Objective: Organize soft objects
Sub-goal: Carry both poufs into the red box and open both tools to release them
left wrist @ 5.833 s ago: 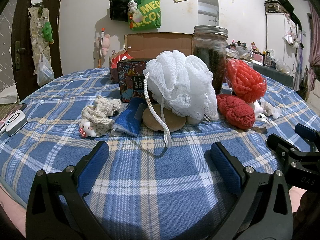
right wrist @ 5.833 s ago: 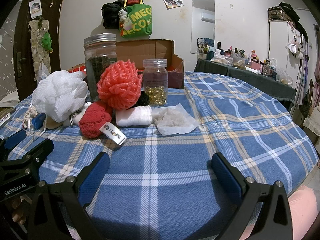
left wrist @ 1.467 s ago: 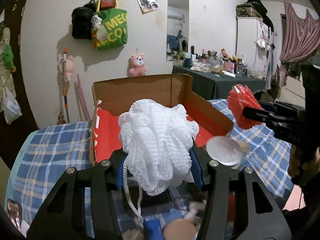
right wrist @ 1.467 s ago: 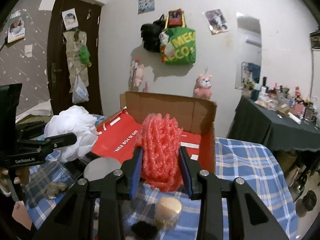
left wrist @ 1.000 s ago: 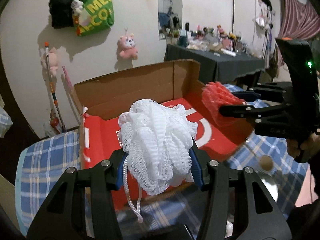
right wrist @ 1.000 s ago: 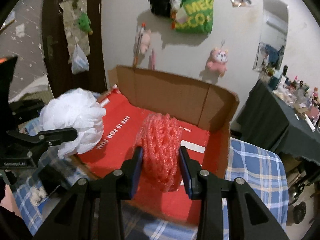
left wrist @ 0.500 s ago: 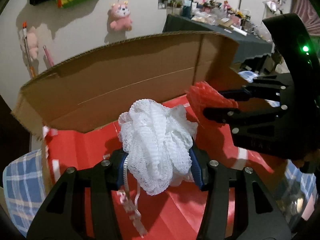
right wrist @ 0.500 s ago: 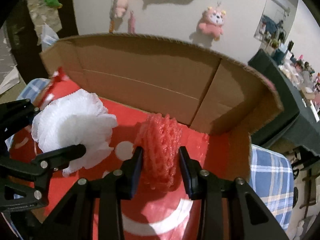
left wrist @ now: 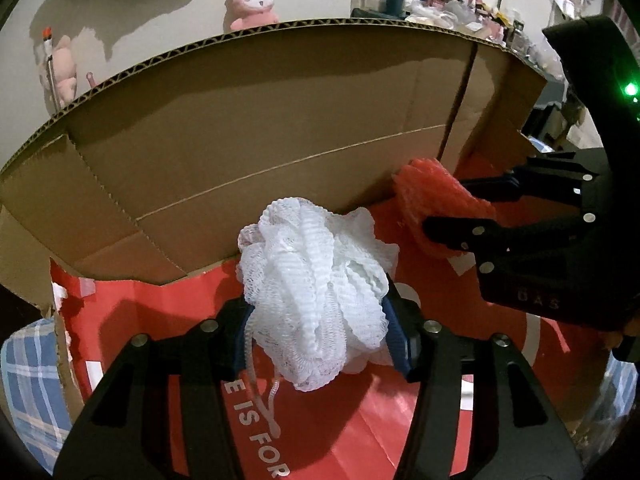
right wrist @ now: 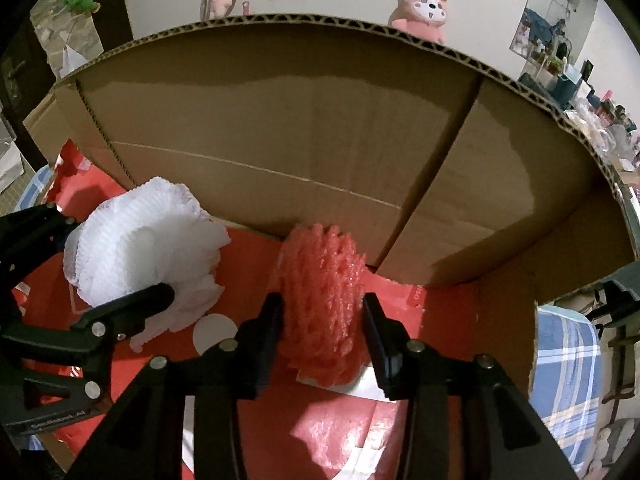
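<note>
My left gripper (left wrist: 320, 332) is shut on a white mesh bath pouf (left wrist: 316, 292), held low inside a cardboard box (left wrist: 248, 120) with a red lining. Its cord hangs down onto the red floor. My right gripper (right wrist: 322, 320) is shut on a red mesh pouf (right wrist: 324, 296), also low inside the box, near the back wall. In the left wrist view the red pouf (left wrist: 436, 204) and right gripper (left wrist: 476, 212) are to the right. In the right wrist view the white pouf (right wrist: 144, 252) and left gripper (right wrist: 76, 260) are to the left.
The box's tall brown back wall (right wrist: 320, 112) and right side wall (right wrist: 520, 208) stand close in front. Blue plaid cloth (right wrist: 568, 364) shows outside the box at right. A pink plush (left wrist: 252, 4) hangs on the wall behind.
Both grippers have moved forward and down deeper into the box with their poufs. The back wall now fills more of each view.
</note>
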Demonstrator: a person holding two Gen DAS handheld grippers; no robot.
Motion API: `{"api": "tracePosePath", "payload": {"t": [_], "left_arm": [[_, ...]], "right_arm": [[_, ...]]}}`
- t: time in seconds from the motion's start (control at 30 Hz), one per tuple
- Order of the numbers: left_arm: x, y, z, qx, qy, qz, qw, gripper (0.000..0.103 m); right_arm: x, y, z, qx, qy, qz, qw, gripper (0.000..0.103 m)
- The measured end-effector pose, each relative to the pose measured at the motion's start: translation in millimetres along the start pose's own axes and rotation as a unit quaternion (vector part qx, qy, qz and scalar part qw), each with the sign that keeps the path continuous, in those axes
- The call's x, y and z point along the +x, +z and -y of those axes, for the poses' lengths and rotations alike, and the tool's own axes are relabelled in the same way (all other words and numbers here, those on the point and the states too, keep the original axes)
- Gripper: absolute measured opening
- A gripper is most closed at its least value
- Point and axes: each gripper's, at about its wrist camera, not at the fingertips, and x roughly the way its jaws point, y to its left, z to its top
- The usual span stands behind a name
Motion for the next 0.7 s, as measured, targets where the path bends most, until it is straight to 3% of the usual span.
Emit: {"api": "tracePosePath", "payload": {"t": [0.33,0.47,0.63,0.7], "left_arm": [[0,-6,-5,-0.007,-0.002,0.008,0.9999,0.063],[-2,-4,-6,-0.008,0.004,0.010,0.9999,0.069],[-9,-4,-9,-0.015,0.010,0.021,0.9996,0.076],[-16,-4,-10,-0.020,0.010,0.031,0.9993,0.081]], "right_arm": [[-2,2,7,0.008,0.002,-0.004,1.000,0.050],[-3,2,9,0.012,-0.002,-0.001,1.000,0.064],[-11,-2,12,0.019,-0.002,0.006,1.000,0.068],[-20,-2,10,0.019,-0.007,0.014,1.000,0.078]]}}
